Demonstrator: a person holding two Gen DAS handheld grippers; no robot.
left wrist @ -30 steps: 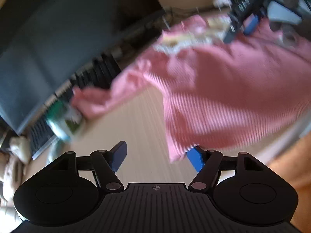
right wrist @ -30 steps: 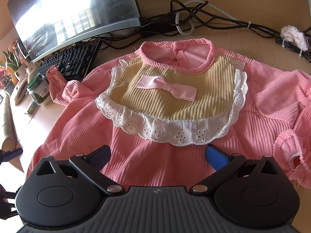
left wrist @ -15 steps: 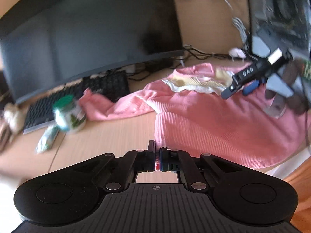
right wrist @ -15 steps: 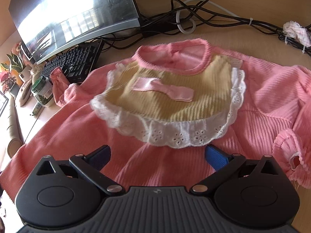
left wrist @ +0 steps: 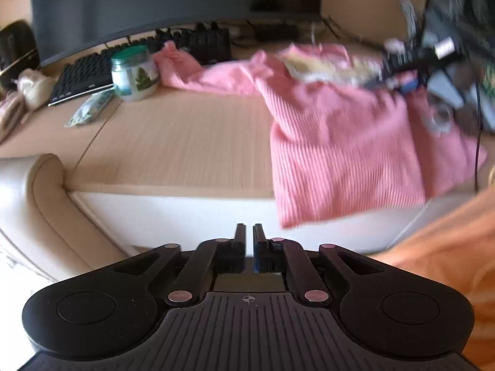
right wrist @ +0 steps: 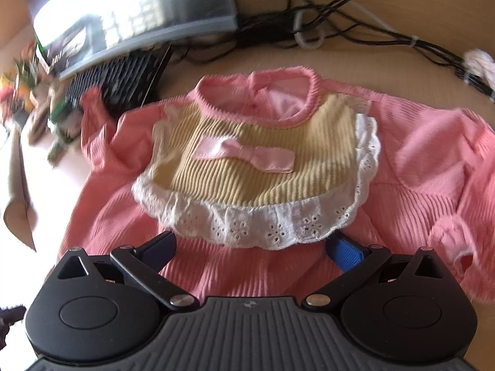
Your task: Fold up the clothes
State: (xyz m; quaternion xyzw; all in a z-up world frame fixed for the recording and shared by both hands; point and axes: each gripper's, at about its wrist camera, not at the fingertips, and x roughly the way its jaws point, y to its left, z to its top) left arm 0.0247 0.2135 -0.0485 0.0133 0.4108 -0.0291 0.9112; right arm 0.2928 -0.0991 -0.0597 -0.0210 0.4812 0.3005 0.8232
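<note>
A light wooden desk (left wrist: pixel 185 130) carries everything. A pink ribbed dress (right wrist: pixel 253 266) lies flat at its centre, hem over the near edge at 6 o'clock; a black keyboard (right wrist: pixel 130 77) under a monitor (right wrist: pixel 133 15) sits at 10 o'clock beside a green-lidded jar (left wrist: pixel 134 72) and a small packet (left wrist: pixel 89 113). Tangled cables (right wrist: pixel 355 24) run from 12 to 2 o'clock.

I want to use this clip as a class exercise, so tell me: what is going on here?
A person with a gripper in each hand is folding a pink dress spread on a wooden desk. The left gripper is off the near desk edge, its jaws just opening with nothing between them. The right gripper hovers open over the dress, just below the lace-trimmed yellow bib. One side of the skirt appears already folded inward; a jar and keyboard sit beside the dress.
</note>
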